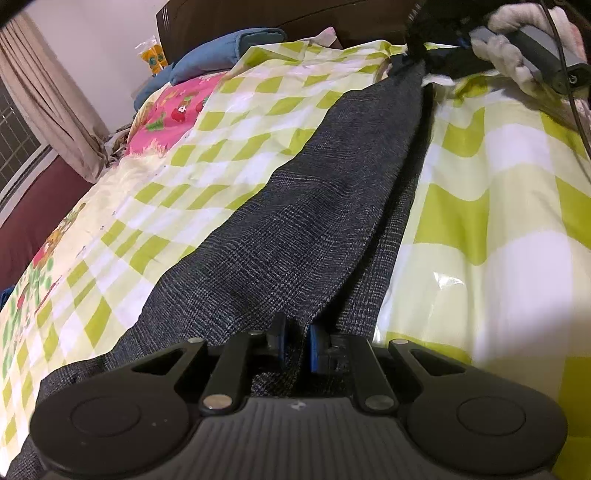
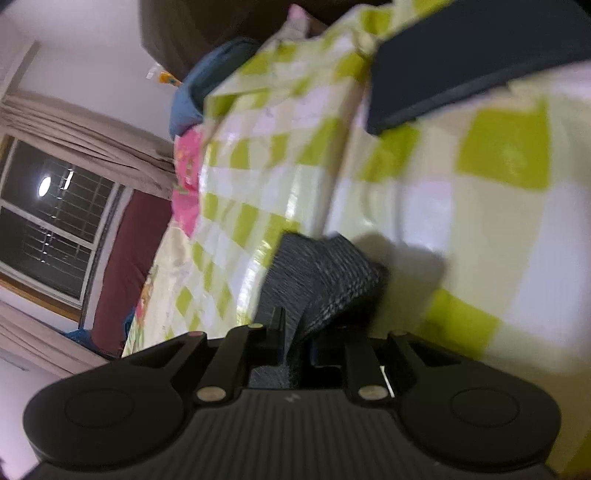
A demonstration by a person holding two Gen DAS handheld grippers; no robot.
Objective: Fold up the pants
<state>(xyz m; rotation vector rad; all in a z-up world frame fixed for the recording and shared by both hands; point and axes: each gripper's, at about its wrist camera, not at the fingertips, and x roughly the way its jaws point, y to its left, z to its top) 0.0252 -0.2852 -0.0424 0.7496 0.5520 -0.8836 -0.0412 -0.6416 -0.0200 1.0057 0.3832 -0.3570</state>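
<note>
Left gripper [image 1: 295,341] nearest in left wrist view, blue pads pinched onto a fold of dark grey woven pants [image 1: 314,206]; cloth bunched between the two fingers, jaws nearly together. Pants stretched taut away from that grip as a long narrowing strip, raised off the checked green, white and cream bedsheet [image 1: 491,206] along the right edge, lying on it toward the lower left. A second layer of the same cloth visible just under the right edge of the top layer.

At the far end of the strip, right gripper [image 1: 421,55] clamped on the other end of the pants, held by a hand in a pale fuzzy glove [image 1: 506,48]; black cable trailing down the right side.

Right wrist view, blurred: right gripper [image 2: 295,332] closed on a small bunch of grey pants [image 2: 321,273], cloth wedged between the fingers and hanging short beyond them, shadow thrown on the sheet just beside. Dark flat object across top right of that view, too blurred to identify.

Farther off: pink printed sheet [image 1: 177,110], blue pillow [image 1: 221,51] against dark wooden headboard [image 1: 258,18], beige curtain [image 1: 48,99], barred window [image 2: 55,221]
</note>
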